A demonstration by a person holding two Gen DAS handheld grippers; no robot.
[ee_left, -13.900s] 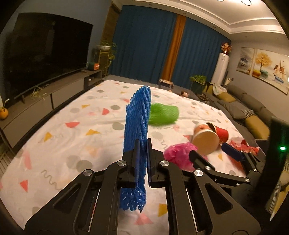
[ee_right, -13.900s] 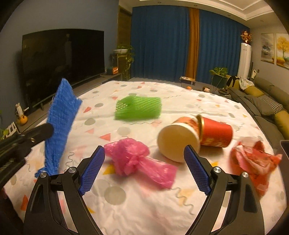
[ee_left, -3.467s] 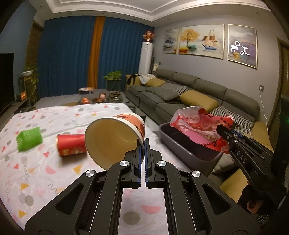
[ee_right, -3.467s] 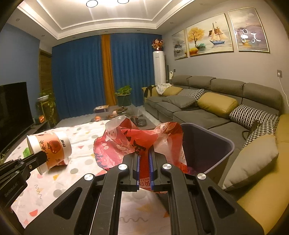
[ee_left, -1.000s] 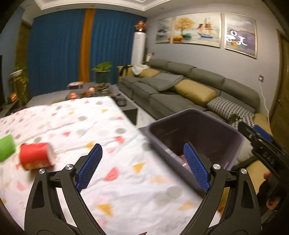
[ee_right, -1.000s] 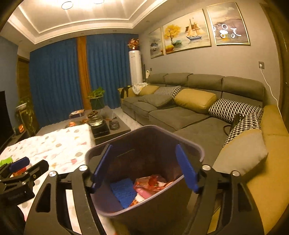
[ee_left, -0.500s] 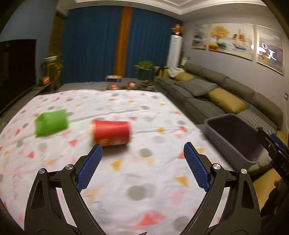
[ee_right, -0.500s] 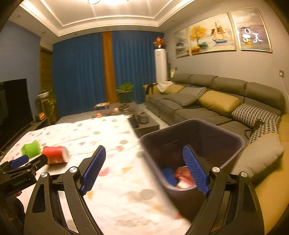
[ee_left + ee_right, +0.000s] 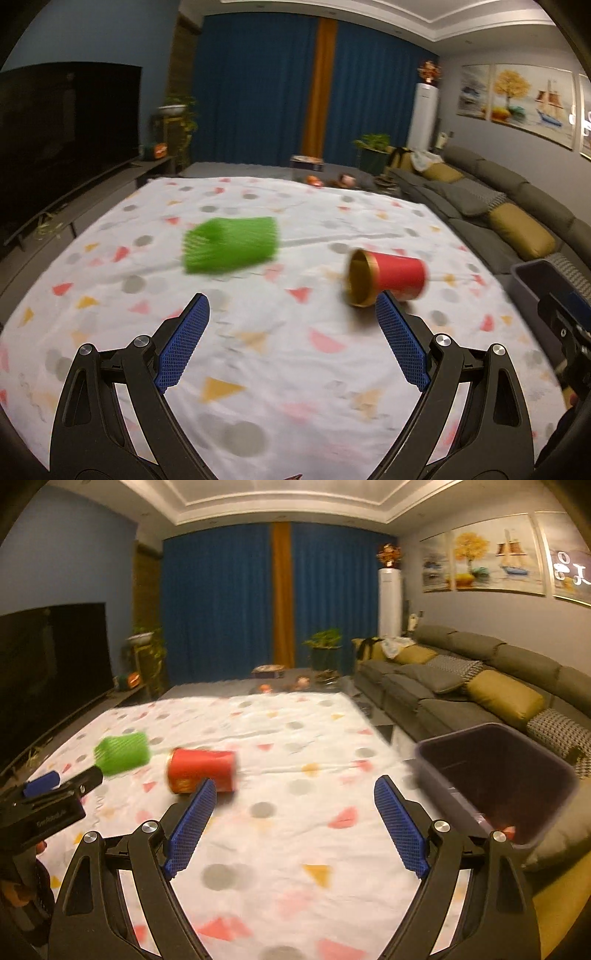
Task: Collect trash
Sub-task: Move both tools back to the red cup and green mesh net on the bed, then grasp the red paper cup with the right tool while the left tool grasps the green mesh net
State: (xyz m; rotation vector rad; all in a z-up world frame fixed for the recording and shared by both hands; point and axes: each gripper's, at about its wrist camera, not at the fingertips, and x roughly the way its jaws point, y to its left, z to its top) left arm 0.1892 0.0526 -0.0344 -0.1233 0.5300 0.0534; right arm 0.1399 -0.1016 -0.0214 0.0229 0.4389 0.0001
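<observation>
A red paper cup (image 9: 391,278) (image 9: 201,770) lies on its side on the patterned white cloth (image 9: 280,354), gold mouth toward me. A green foam net (image 9: 231,245) (image 9: 122,753) lies to its left. My left gripper (image 9: 291,317) is open and empty, hovering short of both, with the cup just past its right fingertip. My right gripper (image 9: 295,797) is open and empty too; the cup sits beyond its left fingertip. The dark bin (image 9: 495,775) (image 9: 543,280) stands off the cloth's right edge, some trash showing inside. The left gripper (image 9: 55,786) also shows at the right view's left edge.
A grey sofa (image 9: 480,686) with mustard cushions runs along the right wall behind the bin. A dark TV (image 9: 62,136) on a low cabinet lines the left side. Blue curtains and potted plants stand at the far end, beyond a low table.
Both views have swung left, away from the bin and onto the cloth. The cup and green net now sit nearer and more central. Both grippers stay open and empty.
</observation>
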